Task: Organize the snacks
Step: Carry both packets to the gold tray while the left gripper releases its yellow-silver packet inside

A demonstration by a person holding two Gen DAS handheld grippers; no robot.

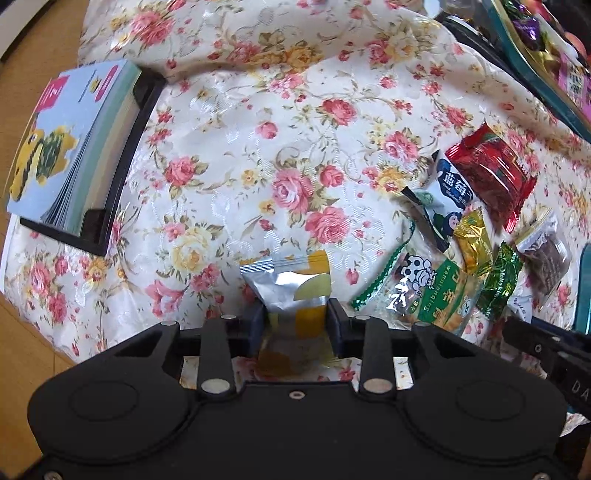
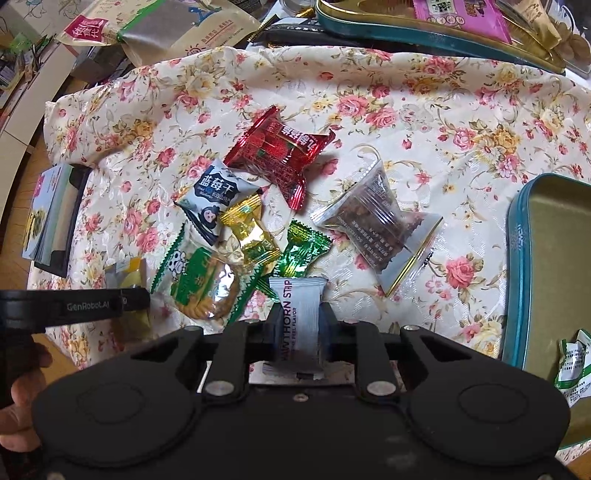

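My left gripper (image 1: 295, 314) is shut on a silver and yellow snack packet (image 1: 291, 284) that stands between its pads over the floral cloth. My right gripper (image 2: 297, 325) is shut on a white hawthorn strip packet (image 2: 301, 317). Beyond the right gripper lies a cluster of snacks: a red packet (image 2: 280, 151), a blueberry packet (image 2: 216, 195), a gold candy (image 2: 249, 232), a green candy (image 2: 301, 251), a green biscuit packet (image 2: 201, 288) and a clear packet of dark pieces (image 2: 384, 221). The same cluster shows at the right of the left wrist view, around the red packet (image 1: 491, 173).
A teal tin (image 2: 517, 258) stands open at the right with a crumpled wrapper (image 2: 574, 369) inside. Another teal tin (image 2: 424, 33) holding snacks is at the back. A stack of cards in a black holder (image 1: 74, 147) sits at the left. A hand (image 2: 18, 398) shows at lower left.
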